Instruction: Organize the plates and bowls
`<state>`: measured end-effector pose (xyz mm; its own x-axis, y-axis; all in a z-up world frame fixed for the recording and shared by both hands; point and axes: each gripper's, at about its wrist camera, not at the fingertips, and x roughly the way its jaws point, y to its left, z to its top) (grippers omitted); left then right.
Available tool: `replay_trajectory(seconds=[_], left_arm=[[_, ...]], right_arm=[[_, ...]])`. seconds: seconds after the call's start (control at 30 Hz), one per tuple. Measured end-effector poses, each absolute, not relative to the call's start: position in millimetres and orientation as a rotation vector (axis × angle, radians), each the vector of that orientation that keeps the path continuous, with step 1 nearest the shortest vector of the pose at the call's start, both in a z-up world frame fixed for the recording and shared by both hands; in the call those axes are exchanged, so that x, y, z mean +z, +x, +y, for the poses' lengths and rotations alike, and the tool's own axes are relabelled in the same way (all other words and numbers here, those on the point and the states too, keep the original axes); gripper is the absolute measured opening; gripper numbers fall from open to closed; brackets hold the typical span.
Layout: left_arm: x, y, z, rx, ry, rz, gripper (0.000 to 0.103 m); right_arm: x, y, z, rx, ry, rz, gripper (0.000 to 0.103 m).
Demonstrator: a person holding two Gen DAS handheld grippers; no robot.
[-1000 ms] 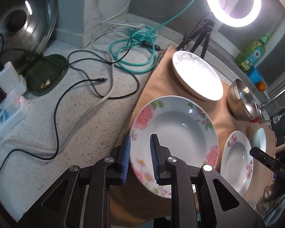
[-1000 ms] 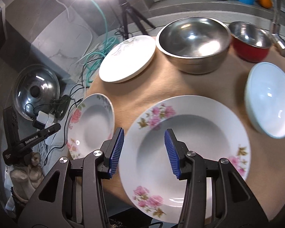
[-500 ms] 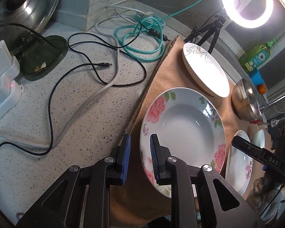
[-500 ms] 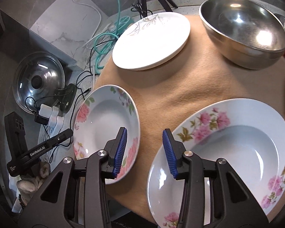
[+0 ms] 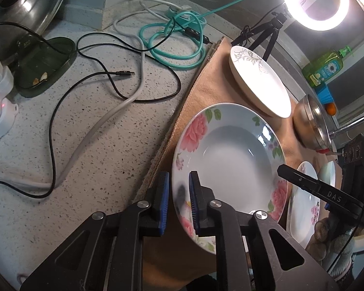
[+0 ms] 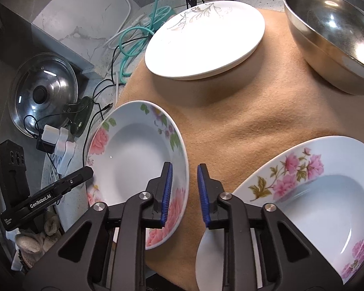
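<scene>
A rose-patterned deep plate (image 5: 228,160) lies on the tan cloth (image 5: 206,92). My left gripper (image 5: 178,200) is open, its jaws on either side of the plate's left rim. The same plate shows in the right wrist view (image 6: 133,160). My right gripper (image 6: 184,192) is open with the plate's right rim between its jaws. A larger pink-flowered plate (image 6: 315,194) lies to the right. A white plate with a grey leaf print (image 6: 206,41) and a steel bowl (image 6: 332,34) sit further back.
Black, white and teal cables (image 5: 143,55) sprawl over the speckled counter (image 5: 85,121) left of the cloth. A pot lid (image 6: 42,94), a power strip (image 5: 0,101), a ring light (image 5: 315,0) and a dish soap bottle (image 5: 325,65) stand around.
My right gripper has swung left from the large pink-flowered plate to the right rim of the rose plate. My left gripper has moved in until its jaws straddle that plate's left rim.
</scene>
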<state>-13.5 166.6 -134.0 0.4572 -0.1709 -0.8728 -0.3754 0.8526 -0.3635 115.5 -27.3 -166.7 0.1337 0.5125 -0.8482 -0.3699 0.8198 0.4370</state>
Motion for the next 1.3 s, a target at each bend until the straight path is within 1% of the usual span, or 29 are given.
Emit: replay_trajectory(seconds=[0.23,0.67,0.9,1.3], left_arm=[[-137.0,-11.7,165.6,0.132,-0.569,1.113,0.013],[-131.3,-12.2,160.7,0.140,-0.554,1.111,0.013],[-114.9,-13.3,152.5,0.124,-0.535,1.082,0.013],[-95.6,1.7,106.2,-0.008,-0.476,1.063,0.013]], right_arm=[[-172.3,117.8,-25.0,0.658,0.146,1.304,0.012],[-167.7,113.4,-29.4,0.649,0.159,1.298,0.012],[-155.5,107.9,-39.4,0.651,0.174,1.275,0.012],[-132.3,92.3,-101.3,0.574,0.247,1.235,0.012]])
